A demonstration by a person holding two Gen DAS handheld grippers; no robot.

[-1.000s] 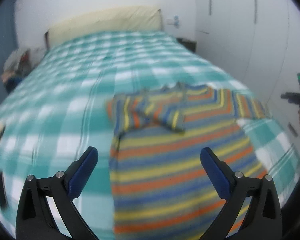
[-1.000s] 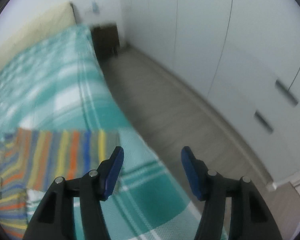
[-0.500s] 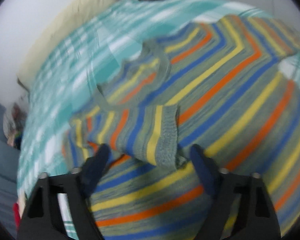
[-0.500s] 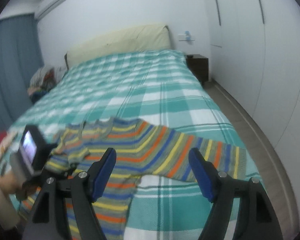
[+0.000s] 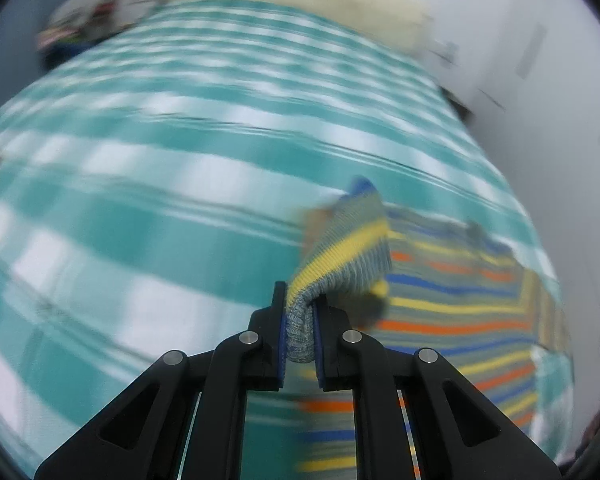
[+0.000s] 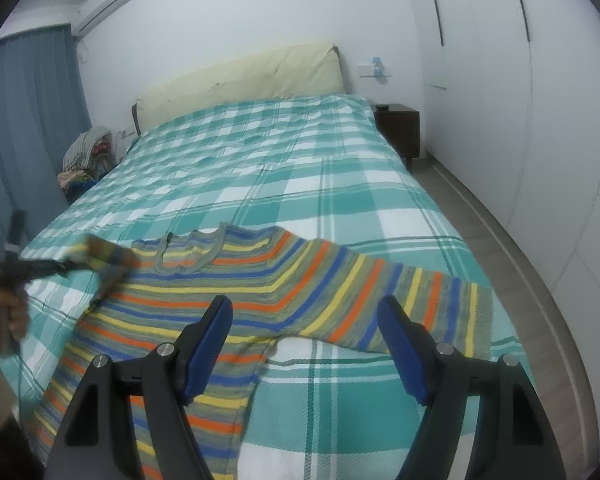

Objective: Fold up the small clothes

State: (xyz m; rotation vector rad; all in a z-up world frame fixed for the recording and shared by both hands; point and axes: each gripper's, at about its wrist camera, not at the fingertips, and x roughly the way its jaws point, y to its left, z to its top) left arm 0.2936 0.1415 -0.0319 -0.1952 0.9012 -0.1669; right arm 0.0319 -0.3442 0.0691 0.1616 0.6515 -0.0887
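A small striped sweater point(image 6: 236, 292) in grey, yellow, orange and blue lies on the green and white checked bedspread point(image 6: 284, 176). Its right sleeve point(image 6: 412, 304) is spread out flat to the right. My left gripper point(image 5: 300, 312) is shut on the cuff of the left sleeve point(image 5: 348, 248) and holds it lifted off the bed. It also shows blurred at the left of the right wrist view point(image 6: 64, 266). My right gripper point(image 6: 306, 316) is open and empty, above the sweater's body near the right armpit.
A cream headboard point(image 6: 240, 80) stands at the far end. A pile of clothes point(image 6: 84, 156) lies left of the bed. A dark nightstand point(image 6: 400, 128) and white wardrobe doors point(image 6: 520, 100) are on the right, beyond a strip of floor point(image 6: 500, 240).
My left gripper has closed on the left sleeve's cuff and lifted it out to the left. My right gripper has swung from the floor side to face the sweater.
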